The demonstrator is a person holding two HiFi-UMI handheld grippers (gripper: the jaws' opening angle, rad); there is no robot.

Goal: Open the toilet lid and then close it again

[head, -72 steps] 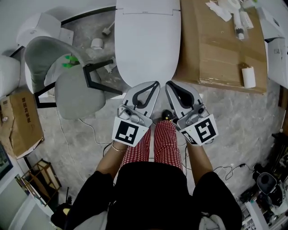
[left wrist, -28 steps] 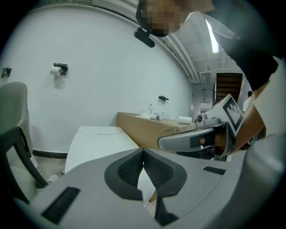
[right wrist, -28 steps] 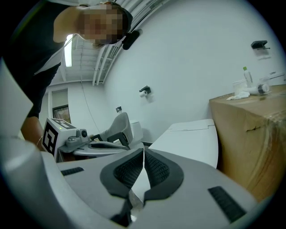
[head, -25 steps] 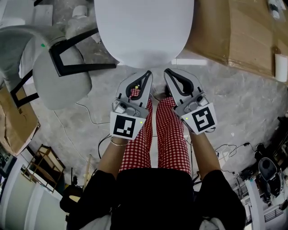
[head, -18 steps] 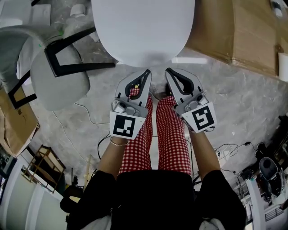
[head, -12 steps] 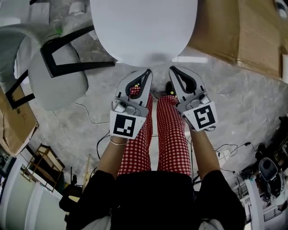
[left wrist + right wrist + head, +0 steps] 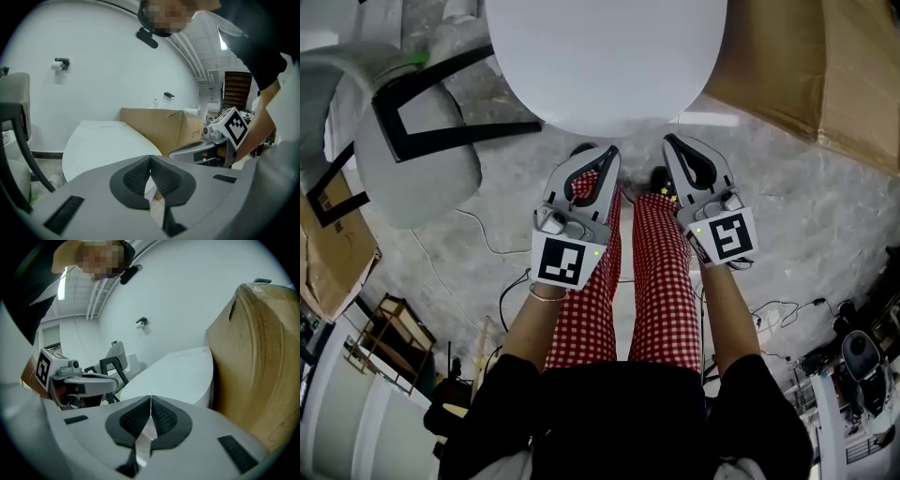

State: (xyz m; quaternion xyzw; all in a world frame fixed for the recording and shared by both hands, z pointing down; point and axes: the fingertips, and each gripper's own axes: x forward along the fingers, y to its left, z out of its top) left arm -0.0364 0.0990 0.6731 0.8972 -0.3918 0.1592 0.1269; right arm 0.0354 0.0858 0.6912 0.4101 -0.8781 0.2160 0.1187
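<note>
Left gripper (image 7: 150, 158) jaws are pressing together with nothing between them. Right gripper (image 7: 150, 398) jaws are also meeting tip to tip, holding nothing. Both are hovering side by side over the person's legs (image 7: 652, 272), tips near the rounded front edge of the lid (image 7: 605, 56), which is lying shut. Bare floor (image 7: 797, 197) is showing right of the grippers. Chair (image 7: 412, 155) is sitting just beside the lid's left edge, box (image 7: 811, 66) just beside its right.

Bright, even light; fisheye-warped edges
</note>
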